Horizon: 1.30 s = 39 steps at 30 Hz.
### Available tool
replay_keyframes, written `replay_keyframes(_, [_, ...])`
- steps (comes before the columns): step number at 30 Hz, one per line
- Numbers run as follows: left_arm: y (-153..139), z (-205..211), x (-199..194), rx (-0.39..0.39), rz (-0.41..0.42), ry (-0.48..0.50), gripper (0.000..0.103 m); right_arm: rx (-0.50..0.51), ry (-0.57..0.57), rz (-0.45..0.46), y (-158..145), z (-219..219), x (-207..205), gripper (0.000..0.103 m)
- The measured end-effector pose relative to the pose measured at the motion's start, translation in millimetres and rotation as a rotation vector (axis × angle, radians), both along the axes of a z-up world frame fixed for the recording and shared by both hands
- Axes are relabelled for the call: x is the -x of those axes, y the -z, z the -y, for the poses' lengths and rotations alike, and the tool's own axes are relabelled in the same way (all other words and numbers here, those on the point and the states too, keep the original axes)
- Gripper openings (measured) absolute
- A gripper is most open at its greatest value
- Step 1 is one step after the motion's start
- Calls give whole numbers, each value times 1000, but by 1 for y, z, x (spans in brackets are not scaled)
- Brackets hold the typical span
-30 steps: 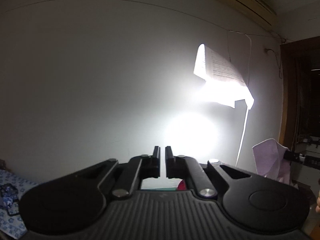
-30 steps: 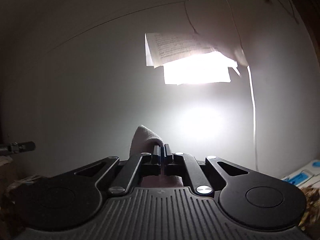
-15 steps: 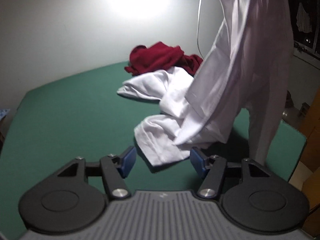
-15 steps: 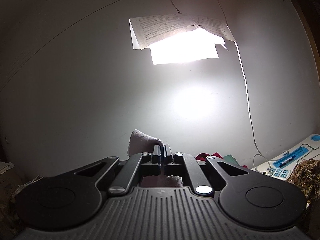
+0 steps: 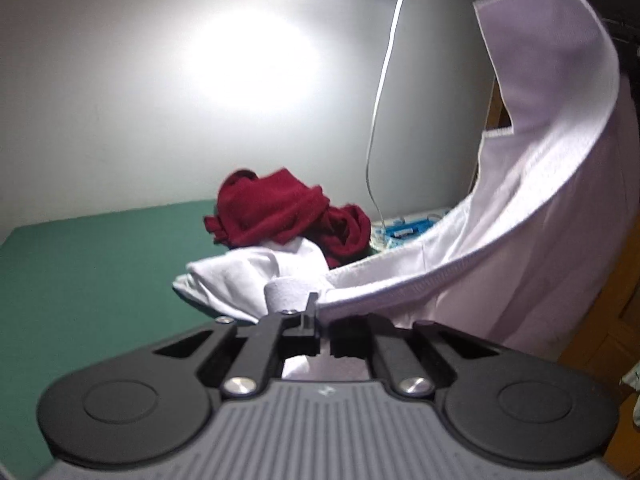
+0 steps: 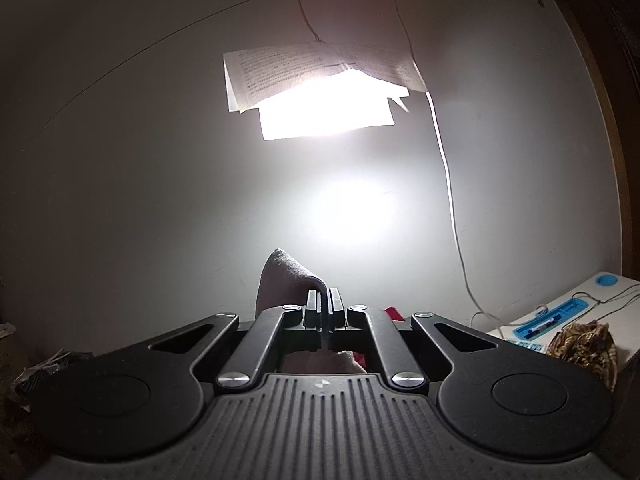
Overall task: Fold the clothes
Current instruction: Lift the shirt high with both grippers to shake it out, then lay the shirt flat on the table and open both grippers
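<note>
Green cloth covered the table point(image 5: 92, 264), with a red garment point(image 5: 280, 208) heaped by the wall. Both grippers were clamped on the pale shirt point(image 5: 532, 208): the left gripper point(image 5: 318, 320) low on a hem, the right gripper point(image 6: 324, 308) high, likely to spread it. No containers showed.

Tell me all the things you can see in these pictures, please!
white shirt: one, pale white, held up at right over the table, an edge pinched by both grippers
white cloth: one, white, heaped on the table
red garment: one, dark red, crumpled behind the white cloth
table: one, green
lamp: one, bright, on the wall under printed paper
cord: one, white, hanging down the wall
left gripper: one, black, shut on the shirt
right gripper: one, black, shut on the shirt
</note>
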<state>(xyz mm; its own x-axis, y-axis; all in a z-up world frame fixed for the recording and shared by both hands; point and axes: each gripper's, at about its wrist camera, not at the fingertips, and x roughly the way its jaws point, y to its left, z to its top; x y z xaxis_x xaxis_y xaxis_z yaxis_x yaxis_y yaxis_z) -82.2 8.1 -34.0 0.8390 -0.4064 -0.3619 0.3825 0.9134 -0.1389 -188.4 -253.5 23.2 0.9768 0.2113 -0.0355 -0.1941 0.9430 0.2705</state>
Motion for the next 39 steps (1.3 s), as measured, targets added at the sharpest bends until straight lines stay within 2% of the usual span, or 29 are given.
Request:
replay_keyframes(3, [-52,-20,19,43,150,-42,0,-54,-9,24,-9,13,-2,3])
replay_keyframes(5, [-91,-36,39,55,253,-65,0,-107,-58,62,-20,16,-3,3])
replay_keyframes(12, [-226,-92,110,100,610,-143,1,-252,-288,345,-72,-5,8,3])
replay_keyframes(16, [-260,-101,159,52,785,-159,1,-300,-355,521,-104,-21,27,3])
replay_keyframes(18, [-267,-103,177,32,828,-154,1,-295,-370,588,-116,-30,39,3])
replay_keyframes(20, [-272,-106,194,12,852,-151,1,-278,-369,607,-124,-42,44,3])
replay_keyframes(24, [-263,-111,189,-56,796,-202,2,-237,-348,571,-127,-71,41,3])
replay_keyframes(26, [-257,-121,181,-80,711,-232,2,-207,-319,524,-119,-86,32,3])
replay_keyframes(31, [-218,-144,112,-106,450,-287,2,-170,-243,373,-96,-112,0,3])
replay_keyframes(36, [-191,-145,61,-124,358,-336,3,-142,-192,271,-85,-117,-36,3])
replay_keyframes(39, [-177,-142,30,-142,316,-375,3,-93,-190,218,-77,-124,-72,3])
